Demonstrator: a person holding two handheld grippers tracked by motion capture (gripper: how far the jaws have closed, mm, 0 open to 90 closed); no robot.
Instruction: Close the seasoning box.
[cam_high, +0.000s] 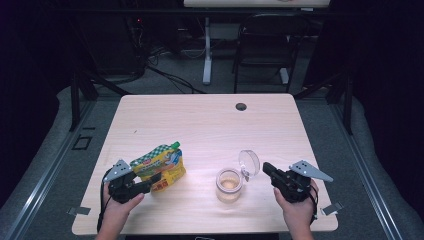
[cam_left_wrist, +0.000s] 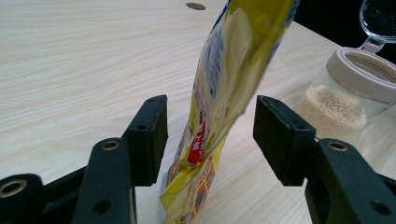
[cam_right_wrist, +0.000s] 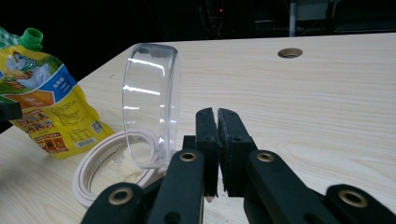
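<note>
Both grippers sit low near the table's front edge: the left gripper (cam_left_wrist: 210, 135) has its jaws spread either side of the yellow spout pouch (cam_left_wrist: 229, 93) without pressing it, the right gripper (cam_right_wrist: 218, 140) is closed on nothing beside the open jar (cam_high: 229, 184). That pouch stands leaning at front left; it looks soft, slick and floppy, so I'd pinch it near the stiff green cap (cam_high: 174, 145).

The yellow plastic spout pouch (cam_high: 159, 168) bore a green cap, a green-and-white chequered top, a blue panel and red lettering. The clear round jar (cam_high: 229, 184) had a beige rim, a transparent lid and pale grains; the light wooden table (cam_high: 200, 125) was faintly grained
</note>
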